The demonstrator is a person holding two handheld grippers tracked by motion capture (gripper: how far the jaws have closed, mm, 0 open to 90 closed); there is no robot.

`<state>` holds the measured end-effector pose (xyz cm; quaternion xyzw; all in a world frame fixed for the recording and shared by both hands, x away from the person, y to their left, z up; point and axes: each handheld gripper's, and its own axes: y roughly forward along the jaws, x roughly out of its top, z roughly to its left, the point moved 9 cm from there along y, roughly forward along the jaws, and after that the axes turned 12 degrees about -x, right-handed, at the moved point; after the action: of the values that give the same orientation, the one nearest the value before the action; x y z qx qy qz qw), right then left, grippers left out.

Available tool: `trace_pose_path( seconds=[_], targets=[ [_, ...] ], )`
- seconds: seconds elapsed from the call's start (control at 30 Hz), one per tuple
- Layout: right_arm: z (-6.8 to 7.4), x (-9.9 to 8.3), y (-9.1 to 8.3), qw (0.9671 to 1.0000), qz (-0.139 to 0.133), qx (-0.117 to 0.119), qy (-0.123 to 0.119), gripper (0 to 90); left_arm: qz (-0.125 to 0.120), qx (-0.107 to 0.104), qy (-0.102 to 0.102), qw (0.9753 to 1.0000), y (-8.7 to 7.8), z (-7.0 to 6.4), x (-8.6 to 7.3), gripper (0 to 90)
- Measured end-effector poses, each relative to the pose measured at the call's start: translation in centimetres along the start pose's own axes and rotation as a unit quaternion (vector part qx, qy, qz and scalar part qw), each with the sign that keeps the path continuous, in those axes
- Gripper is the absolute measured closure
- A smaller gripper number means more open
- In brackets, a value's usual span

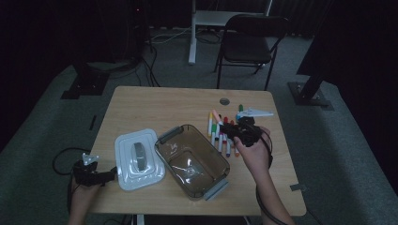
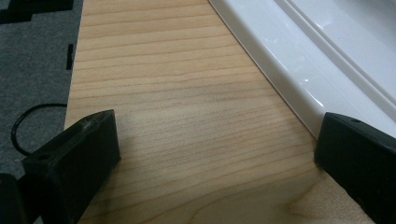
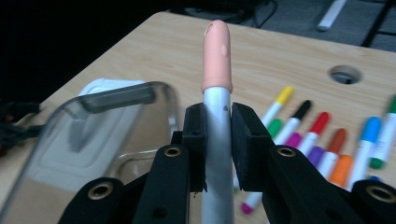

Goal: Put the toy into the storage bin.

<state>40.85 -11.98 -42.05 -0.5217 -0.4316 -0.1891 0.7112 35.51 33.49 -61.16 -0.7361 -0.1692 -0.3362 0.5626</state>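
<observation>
On the table (image 1: 141,101), the lid (image 1: 138,158) lies at 9 o'clock of the container (image 1: 193,160) (touching, it seems). The markers (image 1: 220,133) lie at its 1 o'clock, and 1 chair (image 1: 251,42) stands behind at 12.

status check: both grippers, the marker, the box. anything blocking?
Right gripper shut on peach-capped marker, lifted beside the marker pile. Left gripper open, empty, at the white lid edge. Clear container open, nothing across its mouth.
</observation>
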Motion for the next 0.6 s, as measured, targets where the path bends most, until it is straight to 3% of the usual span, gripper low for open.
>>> trace_pose_path(
  seconds=[0.23,0.47,0.6],
  targets=[
    [4.1,-0.3,0.7,0.9989,0.009,0.040,-0.022,76.9,0.001,0.000,0.000,1.0000,0.0,0.0,0.0,0.6],
    [8.2,-1.1,1.5,0.9947,0.028,0.090,-0.041,76.9,0.002,-0.001,0.000,1.0000,0.0,0.0,0.0,0.6],
    [9.5,-1.5,2.0,0.9929,0.039,0.100,-0.051,76.9,0.002,-0.001,0.000,1.0000,0.0,0.0,0.0,0.6]
  ],
)
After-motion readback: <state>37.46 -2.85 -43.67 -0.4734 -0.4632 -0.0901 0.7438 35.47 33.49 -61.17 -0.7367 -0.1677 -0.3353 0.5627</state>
